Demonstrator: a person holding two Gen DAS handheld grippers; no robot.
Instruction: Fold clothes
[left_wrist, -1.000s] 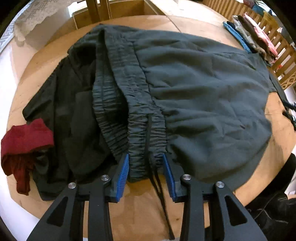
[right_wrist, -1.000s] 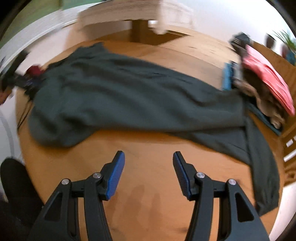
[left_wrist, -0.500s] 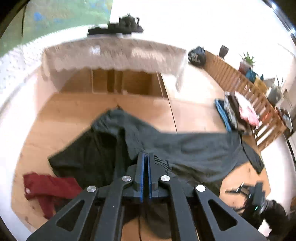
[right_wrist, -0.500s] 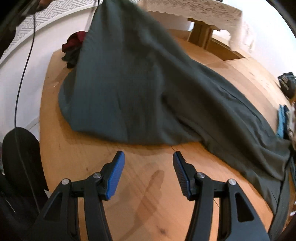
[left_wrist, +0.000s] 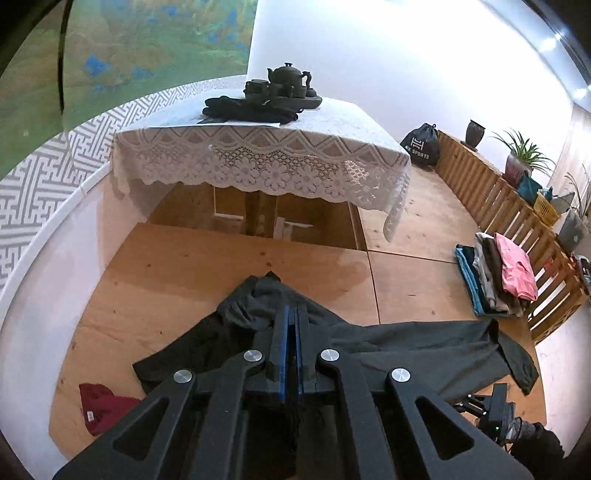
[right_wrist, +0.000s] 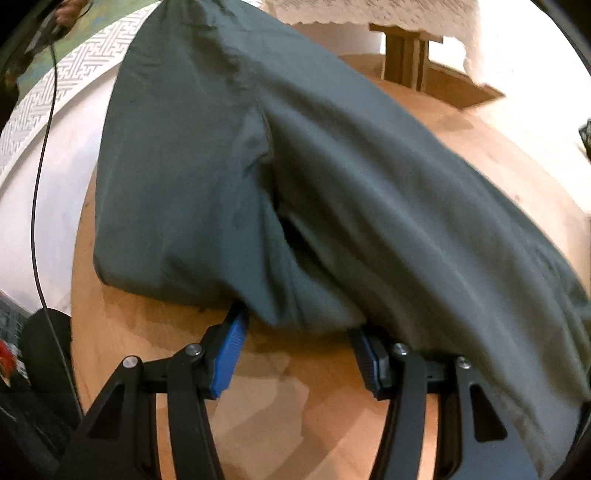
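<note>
1. The left gripper (left_wrist: 290, 314) has its two blue-padded fingers pressed together with almost no gap. Dark grey trouser cloth bunches right around them, and the grip appears to be on that cloth, though the pinched fold itself is hidden behind the black finger frames.
2. The dark grey cotton trousers (left_wrist: 417, 341) spread out below and beyond the left fingers across the round wooden tabletop (left_wrist: 207, 266). One leg runs far off to the right of the fingers, and its cuff lies near the table edge.
3. A black garment (left_wrist: 192, 350) lies under the trousers, to the left of the left fingers. A crumpled dark red cloth (left_wrist: 99, 402) sits further left, apart from the trousers.
4. A stack of folded clothes with a pink piece on top (left_wrist: 498, 273) rests well to the right of the left fingers, at the table's far edge.
5. The right gripper (right_wrist: 299, 325) stands wide open, gripping nothing.
6. In the right wrist view the trousers (right_wrist: 295, 166) hang as a raised sheet directly ahead of the right fingers. Their lower hem droops over both fingertips and hides the tips, with the blue left pad (right_wrist: 229, 354) showing below it.
7. Bare wood lies beneath and between the right fingers.
</note>
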